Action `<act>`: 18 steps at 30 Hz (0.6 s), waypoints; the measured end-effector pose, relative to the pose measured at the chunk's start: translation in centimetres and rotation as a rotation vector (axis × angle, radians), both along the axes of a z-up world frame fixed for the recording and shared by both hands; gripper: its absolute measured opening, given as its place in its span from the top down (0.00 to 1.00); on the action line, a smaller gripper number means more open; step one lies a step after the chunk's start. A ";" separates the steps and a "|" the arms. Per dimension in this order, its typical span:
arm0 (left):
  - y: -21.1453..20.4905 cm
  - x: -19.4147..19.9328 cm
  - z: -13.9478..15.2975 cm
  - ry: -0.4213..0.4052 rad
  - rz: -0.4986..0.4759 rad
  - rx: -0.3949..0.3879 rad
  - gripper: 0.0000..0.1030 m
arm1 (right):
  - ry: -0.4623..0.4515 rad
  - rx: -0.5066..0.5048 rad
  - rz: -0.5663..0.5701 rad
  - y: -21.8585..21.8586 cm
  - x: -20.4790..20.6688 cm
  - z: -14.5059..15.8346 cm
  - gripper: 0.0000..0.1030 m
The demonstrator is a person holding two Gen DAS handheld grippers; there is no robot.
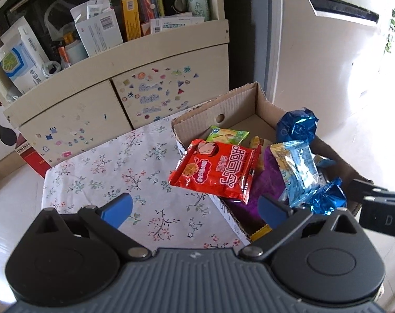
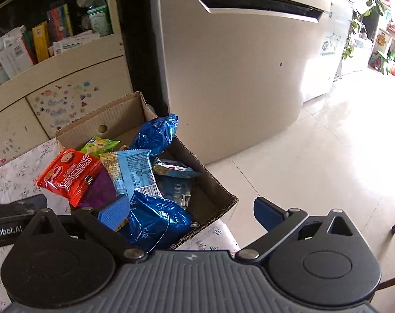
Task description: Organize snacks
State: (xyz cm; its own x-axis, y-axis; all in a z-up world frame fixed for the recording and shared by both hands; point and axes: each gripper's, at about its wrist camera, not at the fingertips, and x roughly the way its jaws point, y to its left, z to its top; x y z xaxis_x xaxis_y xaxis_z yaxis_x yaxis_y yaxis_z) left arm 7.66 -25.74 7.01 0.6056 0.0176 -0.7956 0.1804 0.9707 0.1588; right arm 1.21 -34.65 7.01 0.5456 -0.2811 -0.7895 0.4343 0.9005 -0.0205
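Left claw (image 1: pixel 195 210): jaws wide apart, nothing between the pads. It hangs over the desk (image 1: pixel 106 172), which is covered with a floral cloth. The cardboard box (image 1: pixel 197 116) of snacks lies ahead and to the right of it. The red snack packet (image 1: pixel 215 170) sits directly ahead of the claw's gap, resting on the near-left rim of the box and overhanging the cloth. The claw's right finger stands in front of a purple packet (image 1: pixel 265 185) inside the box; contact cannot be judged.

Right claw (image 2: pixel 191 215): jaws at full spread, gripping nothing. A blue foil packet (image 2: pixel 155 221) lies in the near corner of the box, just beside the left finger (image 2: pixel 114 212) and partly between the two fingers; whether the pad touches it cannot be told. The right finger (image 2: pixel 269 214) stands clear of the box, over the floor (image 2: pixel 315 156). Ahead and left of this claw: a light blue packet (image 2: pixel 135 172), the red packet and a second blue foil packet (image 2: pixel 155 133) at the far side.

Obscured: a green packet (image 1: pixel 227 135) is partly covered by the red one; the purple packet's printing is hidden; small packets deeper in the box cannot be identified. The other claw's body is cut off at each frame edge.
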 end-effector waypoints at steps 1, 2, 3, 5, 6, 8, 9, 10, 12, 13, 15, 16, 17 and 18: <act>-0.1 0.0 0.0 0.002 0.000 0.008 0.01 | 0.001 0.007 -0.006 -0.1 0.0 -0.1 0.00; -0.1 0.1 -0.1 0.004 0.000 0.013 0.01 | 0.003 0.010 -0.012 -0.2 0.1 -0.1 0.00; -0.2 0.1 -0.1 0.005 -0.001 0.016 0.01 | 0.007 0.010 -0.016 -0.2 0.1 -0.2 0.00; -0.3 0.2 -0.3 0.012 0.000 0.016 0.01 | 0.013 0.007 -0.019 -0.1 0.2 -0.3 0.00; -0.3 0.3 -0.4 0.015 0.000 0.015 0.01 | 0.015 0.007 -0.017 -0.1 0.3 -0.3 0.00; -0.4 0.4 -0.5 0.020 -0.002 0.015 0.01 | 0.021 0.004 -0.009 0.1 0.4 -0.4 0.00; -0.5 0.4 -0.5 0.020 -0.003 0.019 0.01 | 0.024 0.001 -0.007 0.2 0.4 -0.5 0.00; -0.6 0.4 -0.6 0.019 -0.002 0.026 0.01 | 0.026 -0.001 -0.006 0.3 0.5 -0.5 0.00; -0.7 0.5 -0.6 0.015 0.001 0.035 0.01 | 0.030 0.001 -0.005 0.5 0.7 -0.6 0.00; -0.8 0.6 -0.6 0.013 0.003 0.038 0.01 | 0.032 0.001 -0.004 0.6 0.7 -0.6 0.00; -0.8 0.7 -0.5 0.007 0.004 0.044 0.01 | 0.038 0.001 -0.002 0.7 0.9 -0.8 0.00; -0.8 0.7 -0.5 0.005 0.004 0.047 0.01 | 0.040 0.000 -0.001 0.8 1.0 -0.8 0.00; -0.9 0.7 -0.5 0.004 0.005 0.054 0.01 | 0.041 -0.001 -0.001 0.9 1.1 -0.8 0.00; -0.8 0.8 -0.5 0.004 0.006 0.058 0.01 | 0.042 -0.001 -0.001 0.9 1.1 -0.8 0.00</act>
